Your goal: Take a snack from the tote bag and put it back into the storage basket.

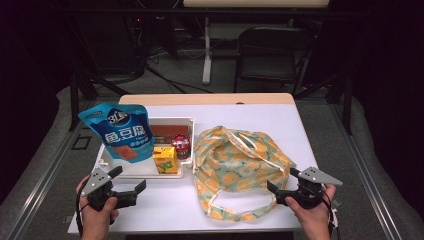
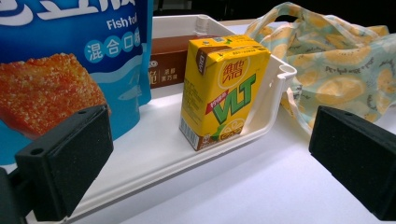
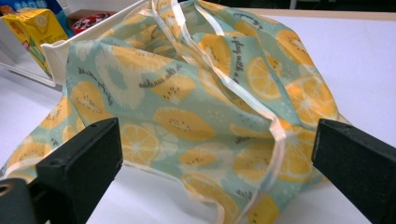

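Both hand-held black grippers sit low at the near table edge, jaws wide apart and holding nothing. Left gripper [image 1: 128, 179] faces the yellow lemon-tea drink carton [image 2: 223, 88] standing in the white plastic tray [image 2: 275, 95], beside a big blue snack pouch [image 1: 123, 131]. Right gripper [image 1: 281, 181] faces the soft green cloth bag with orange fruit prints [image 3: 201, 107], which lies just beside the tray.

You work at a white-topped table [image 1: 260, 117] with a wooden strip along its far edge. Two items lie directly on it. On your left, a white tray [image 1: 172, 120] sits flat, its near rim close to the front half of the surface. Just beside the tray's right wall, a fabric bag [image 1: 235, 167] with a lemon print lies slumped and crumpled, handles loose.
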A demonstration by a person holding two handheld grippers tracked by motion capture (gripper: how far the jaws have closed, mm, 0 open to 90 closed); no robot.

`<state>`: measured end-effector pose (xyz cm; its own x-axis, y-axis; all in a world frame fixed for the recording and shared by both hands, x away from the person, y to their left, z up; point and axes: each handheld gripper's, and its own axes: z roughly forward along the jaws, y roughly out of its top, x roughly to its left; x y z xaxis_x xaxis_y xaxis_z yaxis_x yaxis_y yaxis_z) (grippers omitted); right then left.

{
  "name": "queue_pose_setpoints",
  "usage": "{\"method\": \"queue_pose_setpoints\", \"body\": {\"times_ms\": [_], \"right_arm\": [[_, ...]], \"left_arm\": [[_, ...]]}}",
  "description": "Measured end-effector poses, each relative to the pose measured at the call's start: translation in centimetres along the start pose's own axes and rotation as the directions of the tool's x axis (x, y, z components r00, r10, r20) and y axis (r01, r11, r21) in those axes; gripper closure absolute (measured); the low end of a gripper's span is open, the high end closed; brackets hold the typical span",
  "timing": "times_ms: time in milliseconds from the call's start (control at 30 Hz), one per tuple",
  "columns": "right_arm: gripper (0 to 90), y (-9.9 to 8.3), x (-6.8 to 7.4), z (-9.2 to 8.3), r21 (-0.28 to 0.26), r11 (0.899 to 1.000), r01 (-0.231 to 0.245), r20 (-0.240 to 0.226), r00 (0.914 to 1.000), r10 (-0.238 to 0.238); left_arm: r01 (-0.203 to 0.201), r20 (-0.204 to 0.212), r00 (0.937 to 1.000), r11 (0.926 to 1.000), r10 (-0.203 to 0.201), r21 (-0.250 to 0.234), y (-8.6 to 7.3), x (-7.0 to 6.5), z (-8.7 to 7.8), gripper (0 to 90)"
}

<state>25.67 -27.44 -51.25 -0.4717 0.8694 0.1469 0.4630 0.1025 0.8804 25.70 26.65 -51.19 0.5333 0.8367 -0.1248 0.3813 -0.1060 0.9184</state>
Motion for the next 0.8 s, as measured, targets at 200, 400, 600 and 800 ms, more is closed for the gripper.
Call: {"method": "queue_pose_setpoints", "body": {"times_ms": [200, 400, 600, 800], "right_arm": [[0.0, -0.4, -0.6, -0.6, -0.006, 1.000, -0.012, 0.006, 0.9999, 0.012], [0.0, -0.5, -1.1, -0.8, -0.003, 1.000, -0.023, 0.008, 0.9997, 0.023], [0.0, -0.7, -0.9, -0.4, 0.002, 1.000, -0.009, 0.006, 0.9999, 0.009], [1.7, -0.9, -1.0, -0.3, 0.010, 1.000, -0.004, 0.022, 0.9997, 0.004]], "left_arm": [[-0.027, 0.022, 0.9994, 0.9996, 0.027, 0.007, -0.2, -0.1, -0.7, 0.1], [-0.005, 0.016, 0.9999, 0.9999, 0.005, -0.013, -0.3, 0.5, -1.3, 0.1], [-0.014, 0.024, 0.9996, 0.9998, 0.014, -0.013, -0.3, 0.3, -1.2, 0.1], [-0.011, 0.019, 0.9998, 0.9999, 0.011, -0.011, -0.3, 0.3, -1.1, 0.1]]}}
